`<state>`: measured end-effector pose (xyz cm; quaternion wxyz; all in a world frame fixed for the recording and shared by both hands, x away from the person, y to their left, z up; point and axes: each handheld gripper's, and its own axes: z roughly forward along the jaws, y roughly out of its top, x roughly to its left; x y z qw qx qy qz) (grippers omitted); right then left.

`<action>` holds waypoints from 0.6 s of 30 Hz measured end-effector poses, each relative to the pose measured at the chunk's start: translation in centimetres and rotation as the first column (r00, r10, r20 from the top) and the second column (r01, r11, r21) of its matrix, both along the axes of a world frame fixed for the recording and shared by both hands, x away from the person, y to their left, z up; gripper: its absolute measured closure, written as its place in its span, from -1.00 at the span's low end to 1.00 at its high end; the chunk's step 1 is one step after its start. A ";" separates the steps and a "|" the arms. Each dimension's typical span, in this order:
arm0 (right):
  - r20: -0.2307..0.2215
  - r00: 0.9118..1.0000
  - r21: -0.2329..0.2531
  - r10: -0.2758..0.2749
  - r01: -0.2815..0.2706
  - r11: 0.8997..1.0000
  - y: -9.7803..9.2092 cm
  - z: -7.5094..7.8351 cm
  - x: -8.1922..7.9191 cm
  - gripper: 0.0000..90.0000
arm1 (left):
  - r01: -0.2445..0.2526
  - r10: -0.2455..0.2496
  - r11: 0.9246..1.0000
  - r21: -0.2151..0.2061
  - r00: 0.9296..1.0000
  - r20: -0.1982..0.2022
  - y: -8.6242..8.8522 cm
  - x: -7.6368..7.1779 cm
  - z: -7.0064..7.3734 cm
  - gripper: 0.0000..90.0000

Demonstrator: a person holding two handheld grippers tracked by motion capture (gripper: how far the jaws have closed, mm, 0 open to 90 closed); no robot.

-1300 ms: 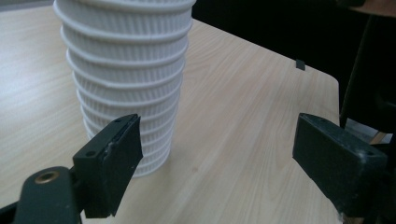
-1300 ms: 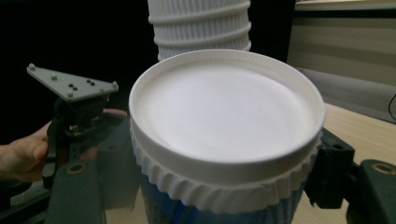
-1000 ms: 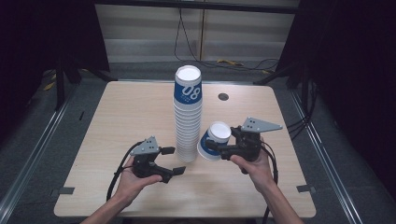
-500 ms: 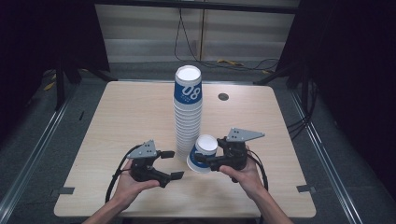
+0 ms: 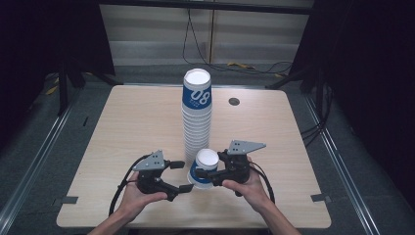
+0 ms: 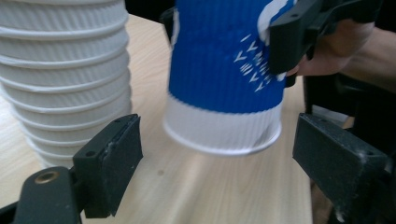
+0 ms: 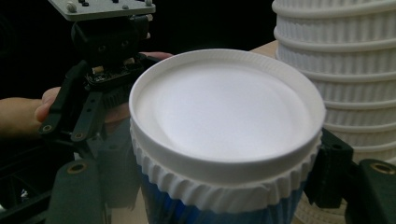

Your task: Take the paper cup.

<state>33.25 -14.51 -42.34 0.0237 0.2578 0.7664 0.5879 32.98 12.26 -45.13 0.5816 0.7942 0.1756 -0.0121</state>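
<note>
Right tongs point(image 5: 199, 174) clamped on blue-and-white cup point(image 5: 204, 168), tilted just above tabletop point(image 5: 122, 127) beside tall cup stack point(image 5: 196, 115); left tongs point(image 5: 181, 176) spread wide, flanking cup's base.

Blue-and-white ribbed cup point(image 5: 204, 168) — white stack point(image 5: 196, 125) — pale wood table point(image 5: 127, 122)

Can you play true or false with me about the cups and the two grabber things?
1. The right gripper is holding a blue and white cup. True.
2. The left gripper is squeezing that cup. False: its jaws stand open, apart from the cup.
3. The tall cup stack stands on the table. True.
4. The held cup is lying flat on the table. False: its bottom hangs above the wood.
</note>
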 end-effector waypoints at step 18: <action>0.012 1.000 0.052 0.015 -0.016 0.999 1.8 -0.6 -0.2 -0.38 | 0.003 -0.004 1.000 -0.011 1.000 -0.025 -0.8 0.2 -0.8 -0.66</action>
